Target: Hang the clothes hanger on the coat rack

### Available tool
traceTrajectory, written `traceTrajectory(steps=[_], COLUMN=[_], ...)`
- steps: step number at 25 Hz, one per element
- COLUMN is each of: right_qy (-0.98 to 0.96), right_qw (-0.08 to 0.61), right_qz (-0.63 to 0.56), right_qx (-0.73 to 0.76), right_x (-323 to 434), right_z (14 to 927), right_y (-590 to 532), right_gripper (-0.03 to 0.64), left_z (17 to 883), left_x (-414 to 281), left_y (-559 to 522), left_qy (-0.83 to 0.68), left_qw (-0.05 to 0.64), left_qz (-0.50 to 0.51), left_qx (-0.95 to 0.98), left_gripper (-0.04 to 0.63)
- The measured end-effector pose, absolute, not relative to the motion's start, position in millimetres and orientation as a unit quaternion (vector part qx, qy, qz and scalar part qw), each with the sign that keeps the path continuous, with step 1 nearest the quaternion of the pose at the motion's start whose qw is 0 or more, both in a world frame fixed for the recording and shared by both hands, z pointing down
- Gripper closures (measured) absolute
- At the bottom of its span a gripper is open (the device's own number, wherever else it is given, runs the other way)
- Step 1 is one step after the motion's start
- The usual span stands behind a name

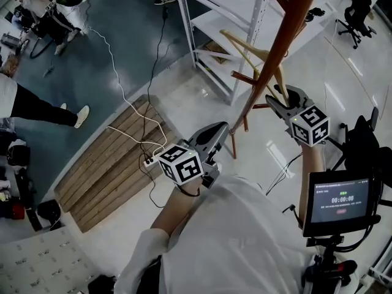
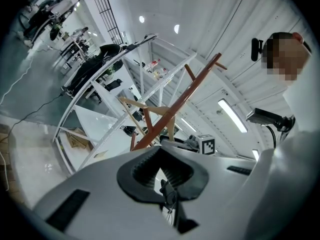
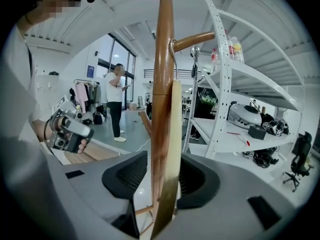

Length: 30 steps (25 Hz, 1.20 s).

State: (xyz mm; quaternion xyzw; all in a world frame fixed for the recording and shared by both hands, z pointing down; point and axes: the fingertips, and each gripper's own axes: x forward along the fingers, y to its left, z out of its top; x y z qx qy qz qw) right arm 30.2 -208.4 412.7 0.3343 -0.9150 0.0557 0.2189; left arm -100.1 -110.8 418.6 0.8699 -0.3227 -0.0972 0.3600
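**Operator:** Status of the clothes hanger (image 3: 173,134)?

**Instructor:** In the right gripper view its metal hook (image 3: 172,48) sits over a peg (image 3: 195,40) of the coat rack (image 3: 162,59), and the wooden body hangs down alongside the pole. The head view agrees: the hanger (image 1: 251,57) lies against the rack (image 1: 288,35), well off the floor.

**Operator:** Tool state?

**Instructor:** The right gripper (image 3: 160,170) has its jaws wide. The hanger's lower arm stands between the pads, close to one of them, but it is not clamped. The left gripper (image 2: 159,151) has its jaws together with nothing in them. It is held apart from the rack and plays no part here.

**Operator:** Which step is this?

**Instructor:** Release, by my reading — the peg appears to carry the load, not the tool.

**Operator:** Next move?

**Instructor:** Draw the right gripper (image 1: 279,95) back along its own axis, jaws kept wide. A sideways drift would probably nudge the arm and swing the hook on the peg, so clear the wood first, then lower the hand.
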Motion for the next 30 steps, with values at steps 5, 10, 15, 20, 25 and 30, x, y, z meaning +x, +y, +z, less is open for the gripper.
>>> traceTrajectory(steps=[5,10,15,20,25,30], right_qy=[-0.906,-0.913,-0.924,-0.919,-0.915,-0.904], right_qw=[0.183,0.127,0.016,-0.026,-0.055,-0.08], right_qz=[0.009,0.02,0.087,0.096,0.1,0.102], right_qx=[0.382,0.387,0.371,0.382,0.387,0.407], right_x=[45,50,49,56,68,97], right_z=[386,365,342,324,309,301], right_y=[-218,-219,-219,-217,-203,-181], right_gripper=[0.462,0.462,0.462,0.463,0.463,0.464], left_z=[420,422,425,427,424,422], left_x=[-95,-95,-90,-79,-57,-22], left_y=[-111,-113,-119,-125,-124,-122], left_qy=[-0.315,-0.312,-0.302,-0.275,-0.235,-0.193], left_qw=[0.362,0.364,0.367,0.371,0.37,0.376], left_qz=[-0.093,-0.088,-0.083,-0.07,-0.057,-0.04], left_qx=[0.873,0.873,0.876,0.884,0.897,0.906], left_gripper=[0.591,0.59,0.591,0.59,0.591,0.591])
